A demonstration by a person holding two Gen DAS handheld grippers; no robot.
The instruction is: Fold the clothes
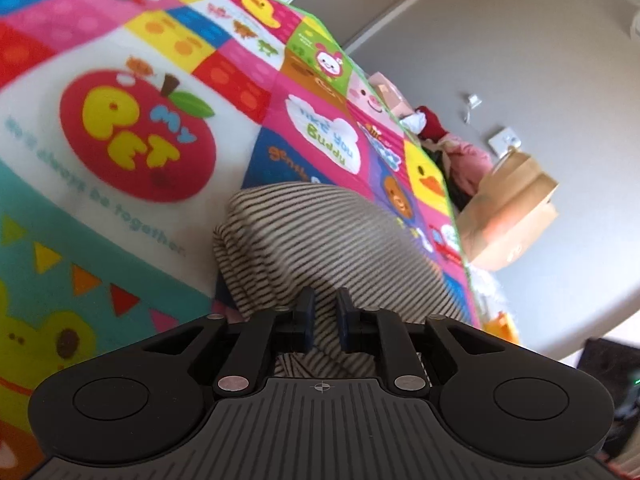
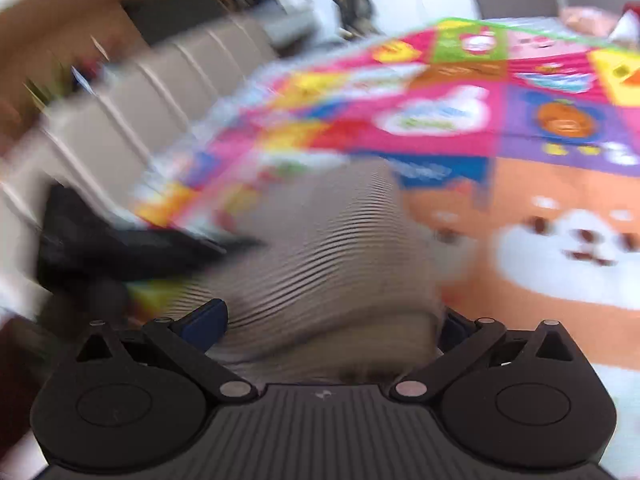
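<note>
The striped shirt (image 1: 320, 240) is pinched in the left gripper (image 1: 325, 318) while the right gripper (image 2: 332, 320) gapes wide around it, so I think both should lift it evenly off the colourful mat (image 1: 100, 200).

Bright patchwork cartoon play mat (image 1: 120, 184) covers the floor. Plain grey wall (image 1: 500, 60) far right w/ white socket (image 1: 505, 140); brown paper bag (image 1: 516, 216) beside mat edge.
</note>
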